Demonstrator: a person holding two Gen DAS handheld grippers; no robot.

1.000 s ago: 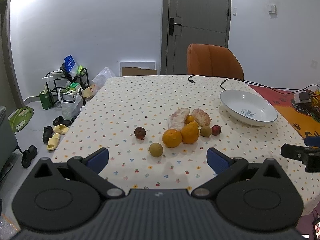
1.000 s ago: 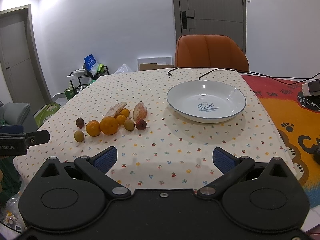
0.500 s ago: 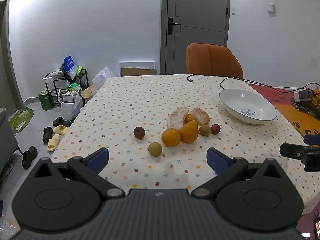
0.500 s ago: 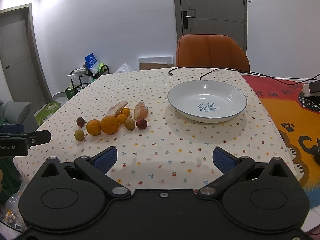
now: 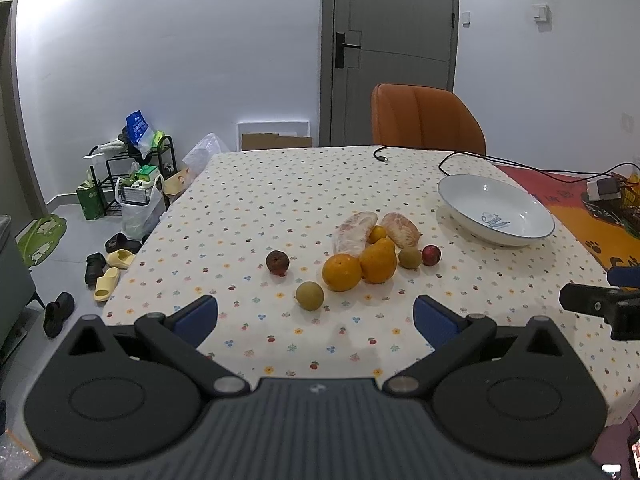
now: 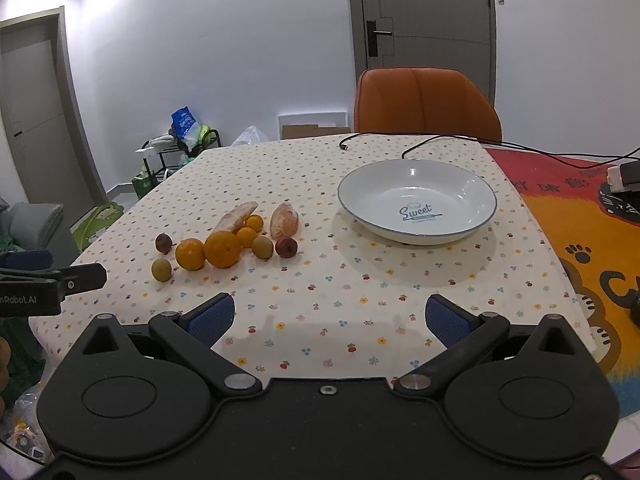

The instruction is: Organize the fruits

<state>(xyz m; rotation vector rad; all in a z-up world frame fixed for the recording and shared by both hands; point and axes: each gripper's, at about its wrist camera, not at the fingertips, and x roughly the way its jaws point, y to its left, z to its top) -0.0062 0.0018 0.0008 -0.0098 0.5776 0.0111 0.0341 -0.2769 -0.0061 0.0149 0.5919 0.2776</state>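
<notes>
Fruits point(image 6: 224, 242) cluster mid-table — plate point(image 6: 416, 230) well apart, empty.

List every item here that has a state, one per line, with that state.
left claw: open, empty, above the near table edge
right claw: open, empty
white plate: empty, upright on the tablecloth
oranges: on the tablecloth, touching each other
peeled pomelo segments: on the tablecloth, not on the plate
door: shut
black cable: loose plug end lying on the table
</notes>
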